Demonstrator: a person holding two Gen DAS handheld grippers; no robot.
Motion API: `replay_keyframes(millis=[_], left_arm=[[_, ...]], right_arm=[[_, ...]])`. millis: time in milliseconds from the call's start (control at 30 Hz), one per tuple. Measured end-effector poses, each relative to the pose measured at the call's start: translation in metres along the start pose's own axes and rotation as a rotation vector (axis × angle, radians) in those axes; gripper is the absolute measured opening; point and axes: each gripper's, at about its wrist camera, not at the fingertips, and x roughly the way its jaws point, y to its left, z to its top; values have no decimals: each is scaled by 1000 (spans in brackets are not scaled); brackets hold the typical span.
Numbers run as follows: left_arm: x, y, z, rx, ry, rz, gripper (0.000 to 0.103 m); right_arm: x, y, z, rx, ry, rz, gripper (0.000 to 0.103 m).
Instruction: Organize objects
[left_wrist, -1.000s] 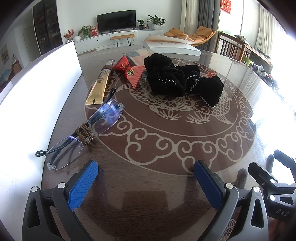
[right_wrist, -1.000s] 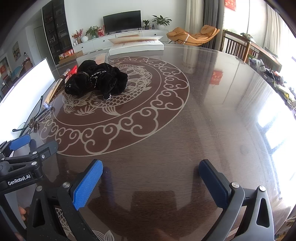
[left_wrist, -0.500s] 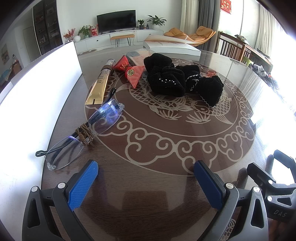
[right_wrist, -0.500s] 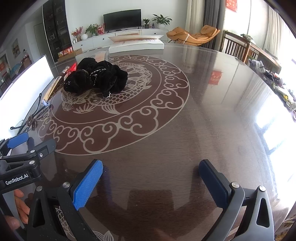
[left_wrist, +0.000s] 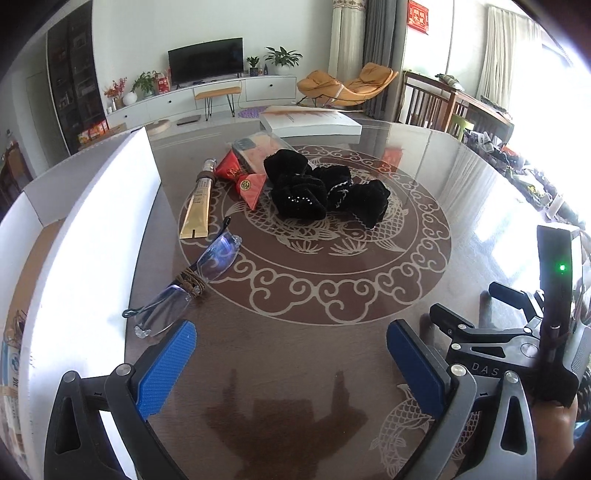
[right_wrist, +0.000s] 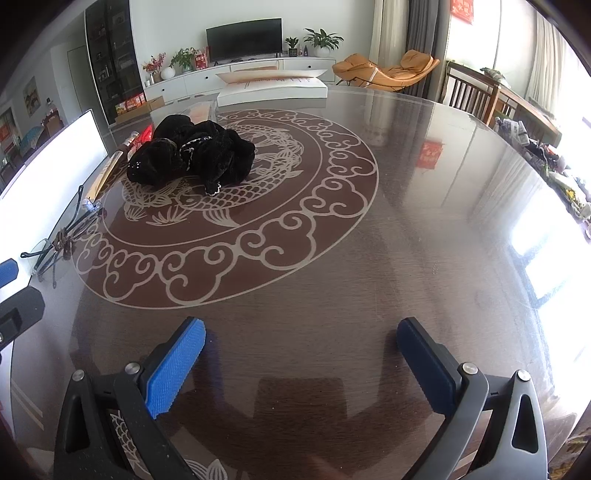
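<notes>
Glasses (left_wrist: 192, 284) are the closest thing to my left gripper (left_wrist: 291, 363), lying just past its left blue pad with a brown cord wrapped around the bridge, right beside the wall of the white box (left_wrist: 92, 236). Guessing that box is where everything goes, which would explain why the clutter is bunched along that side of the table (right_wrist: 424, 240). Further back are a gold tube (left_wrist: 197, 210), some red pouches (left_wrist: 243, 177) and a pile of black scrunchies (left_wrist: 321, 192) sitting on the carp pattern. Both grippers are wide apart and empty, hanging low over bare glass near the front edge. My right gripper (right_wrist: 301, 356) is well away from all of it, so I'd say the left takes the first grab. Thin lenses flat on glass look fiddly, so probably pinch at the corded bridge.
</notes>
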Motion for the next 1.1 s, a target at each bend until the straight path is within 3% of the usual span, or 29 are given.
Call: replay_keyframes(millis=[167, 400, 533, 667, 800, 900, 1100], left_arm=[[-10, 9, 9, 5, 78, -88, 103], [-43, 33, 57, 72, -4, -108, 103], [-34, 58, 83, 43, 35, -144, 103], [7, 49, 75, 141, 148, -79, 103], [50, 29, 58, 287, 238, 63, 102], [62, 29, 61, 254, 260, 32, 101], [85, 38, 54, 172, 320, 63, 101]], right_arm=[[0, 0, 0, 0, 0, 0, 103], [0, 0, 0, 0, 0, -1, 103], [0, 0, 0, 0, 0, 0, 103], [0, 0, 0, 0, 0, 0, 103], [0, 0, 0, 0, 0, 1, 103], [-1, 0, 0, 1, -3, 6, 103], [-1, 1, 0, -4, -1, 0, 103]])
